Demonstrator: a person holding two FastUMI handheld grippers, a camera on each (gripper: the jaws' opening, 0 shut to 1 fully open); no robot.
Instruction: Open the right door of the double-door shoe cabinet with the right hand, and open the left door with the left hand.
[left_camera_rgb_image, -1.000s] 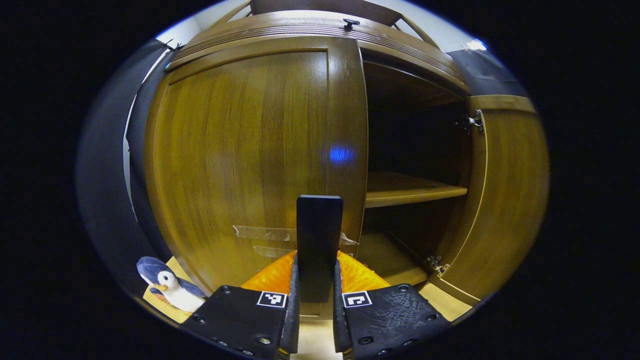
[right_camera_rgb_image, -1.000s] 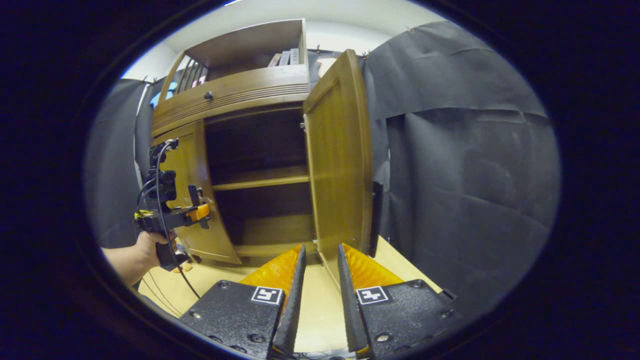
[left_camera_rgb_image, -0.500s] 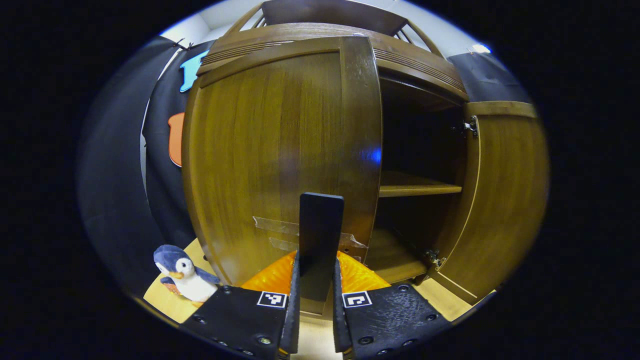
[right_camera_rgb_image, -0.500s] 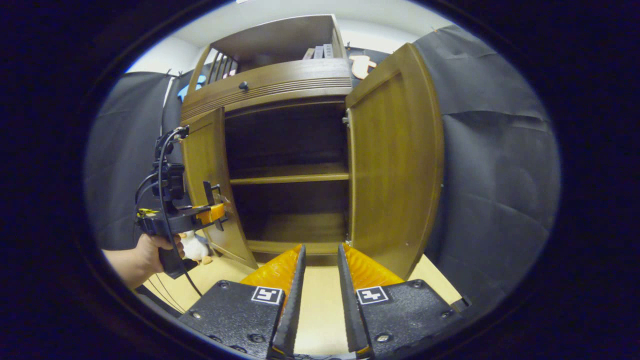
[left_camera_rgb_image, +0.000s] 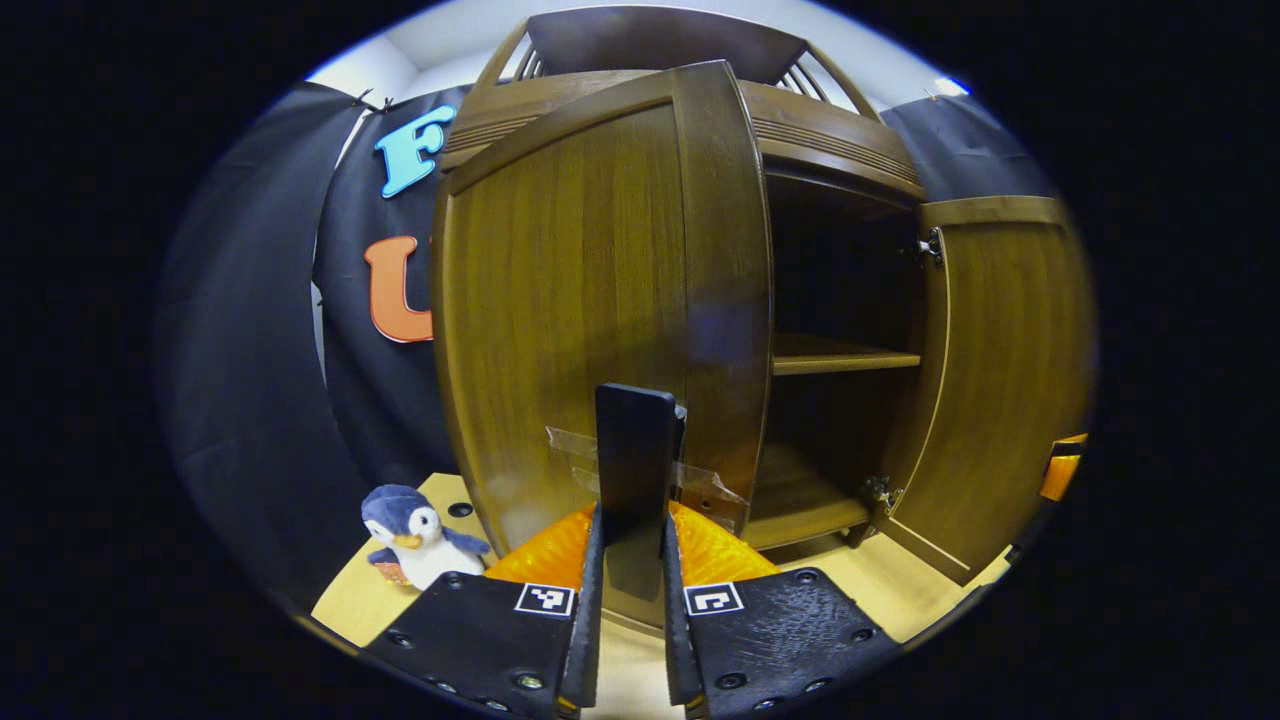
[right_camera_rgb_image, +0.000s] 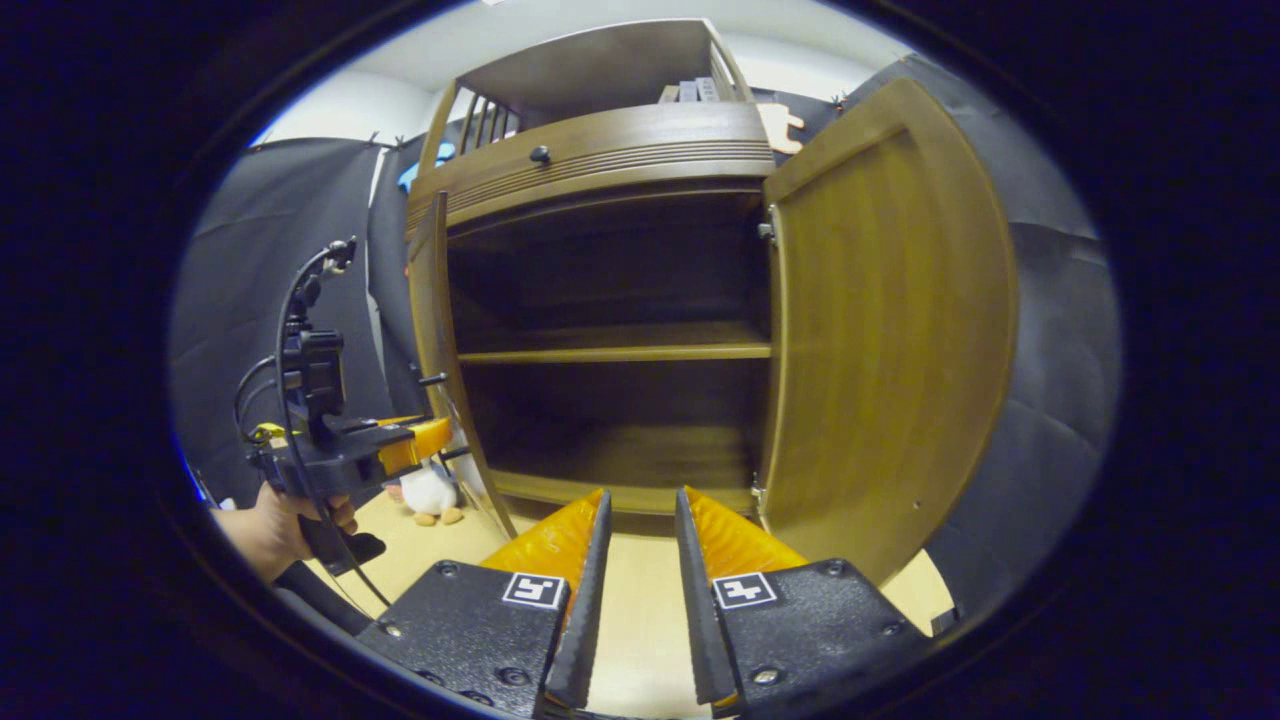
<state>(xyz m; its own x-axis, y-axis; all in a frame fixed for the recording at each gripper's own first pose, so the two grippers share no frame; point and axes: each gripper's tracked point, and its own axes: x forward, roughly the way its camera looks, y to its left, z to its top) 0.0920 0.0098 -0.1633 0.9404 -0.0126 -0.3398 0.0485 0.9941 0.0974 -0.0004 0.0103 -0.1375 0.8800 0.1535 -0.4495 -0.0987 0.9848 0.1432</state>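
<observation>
The wooden shoe cabinet (right_camera_rgb_image: 600, 160) stands with both doors swung out. In the left gripper view the left door (left_camera_rgb_image: 590, 300) fills the middle, and my left gripper (left_camera_rgb_image: 632, 520) is shut on its upright black handle (left_camera_rgb_image: 635, 440). The right door (left_camera_rgb_image: 1000, 350) stands wide open at the far right. In the right gripper view the left door (right_camera_rgb_image: 438, 340) shows nearly edge-on, with the left gripper (right_camera_rgb_image: 440, 440) and the hand (right_camera_rgb_image: 270, 520) holding it beside that door. My right gripper (right_camera_rgb_image: 638, 510) hangs low before the cabinet, its fingers a little apart with nothing between them, clear of the right door (right_camera_rgb_image: 880, 330).
Inside the cabinet, a shelf (right_camera_rgb_image: 610, 352) crosses a dark interior. A plush penguin (left_camera_rgb_image: 415, 530) sits on the light wooden floor (right_camera_rgb_image: 635, 620) left of the left door. Black cloth walls close in on both sides.
The left door has swung farther out, its handle still in my left gripper. My right gripper has turned away from the right door toward the cabinet's inside.
</observation>
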